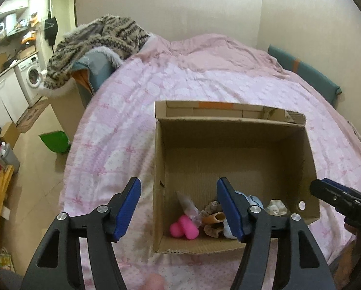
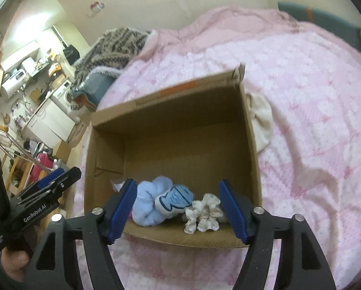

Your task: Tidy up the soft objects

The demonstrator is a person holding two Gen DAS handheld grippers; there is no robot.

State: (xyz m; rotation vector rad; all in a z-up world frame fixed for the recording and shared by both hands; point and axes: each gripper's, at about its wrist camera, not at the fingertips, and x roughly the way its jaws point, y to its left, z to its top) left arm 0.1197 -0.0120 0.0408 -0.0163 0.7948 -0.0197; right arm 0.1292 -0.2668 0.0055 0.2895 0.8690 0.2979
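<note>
An open cardboard box (image 1: 233, 142) (image 2: 180, 120) stands on the pink bed. Inside, near its front wall, lie a pink soft toy (image 1: 184, 229), a brown scrunchie (image 1: 213, 209), a light blue plush (image 2: 151, 200) with a blue fish patch (image 2: 174, 199), and a white scrunchie (image 2: 204, 213) (image 1: 276, 207). My left gripper (image 1: 179, 207) is open and empty above the box's front left corner. My right gripper (image 2: 178, 209) is open and empty above the box's front edge. A cream cloth (image 2: 260, 120) lies on the bed beside the box's right wall.
The pink quilt (image 1: 204, 77) covers the bed. A striped furry blanket (image 1: 95, 43) is piled at the bed's far left. A green dustpan (image 1: 54, 142) lies on the floor at left. A kitchen with a washing machine (image 1: 33, 75) is beyond.
</note>
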